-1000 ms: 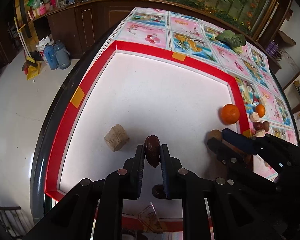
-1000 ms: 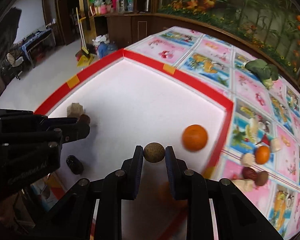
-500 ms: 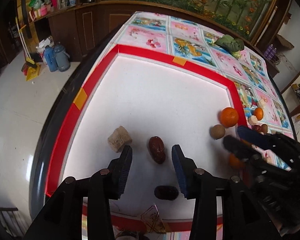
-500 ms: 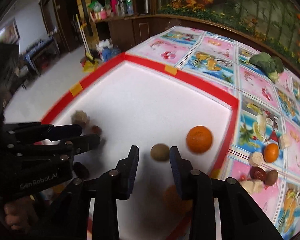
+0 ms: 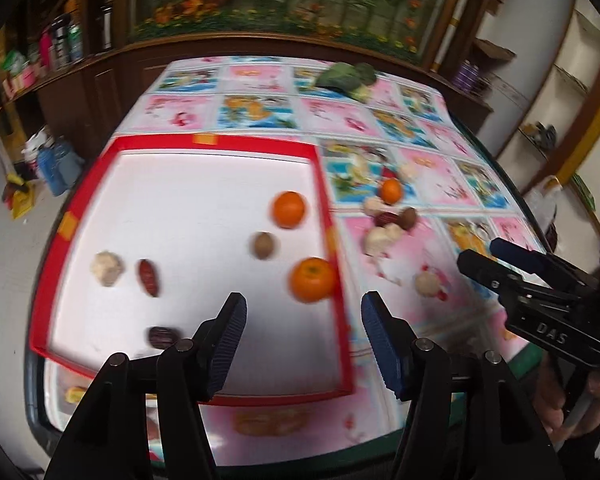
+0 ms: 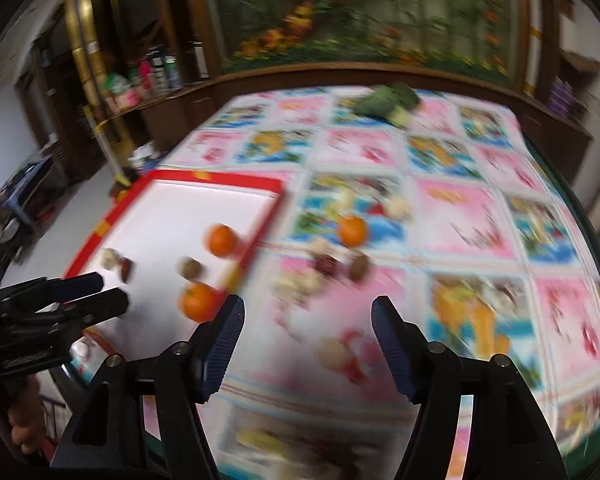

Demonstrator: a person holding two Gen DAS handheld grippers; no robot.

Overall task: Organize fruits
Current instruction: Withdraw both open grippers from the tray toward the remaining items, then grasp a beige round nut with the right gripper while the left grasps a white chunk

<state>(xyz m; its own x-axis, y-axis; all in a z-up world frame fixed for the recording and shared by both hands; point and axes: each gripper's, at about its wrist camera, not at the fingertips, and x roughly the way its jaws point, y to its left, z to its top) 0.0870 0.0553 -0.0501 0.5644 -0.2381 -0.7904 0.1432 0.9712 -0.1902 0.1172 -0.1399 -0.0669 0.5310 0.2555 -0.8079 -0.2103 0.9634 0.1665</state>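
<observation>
The red-rimmed white tray [image 5: 220, 142] holds two oranges [image 5: 288, 209] [image 5: 312, 279], a brown round fruit [image 5: 264, 245], a red date [image 5: 148, 278], a beige lump [image 5: 107, 268] and a dark date [image 5: 163, 337]. My left gripper [image 5: 304, 332] hovers over the tray's near right corner, its jaws opening with nothing between them. My right gripper [image 6: 308, 332] hangs over the patterned cloth, jaws also opening and empty, above a pale ball [image 6: 332, 354]. A small orange [image 6: 353, 231] and a pile of dates and nuts [image 6: 328, 266] lie right of the tray [image 6: 220, 180].
A green vegetable [image 5: 346, 76] lies at the table's far side. Dark wooden cabinets with bottles stand behind and to the left. The right gripper [image 5: 480, 254] shows at the left wrist view's right edge. The left gripper [image 6: 108, 292] shows low left in the right wrist view.
Both grippers opened and let go: the left of the red date, the right of the brown round fruit, both now on the tray. Both hands then pulled back and swung right.
</observation>
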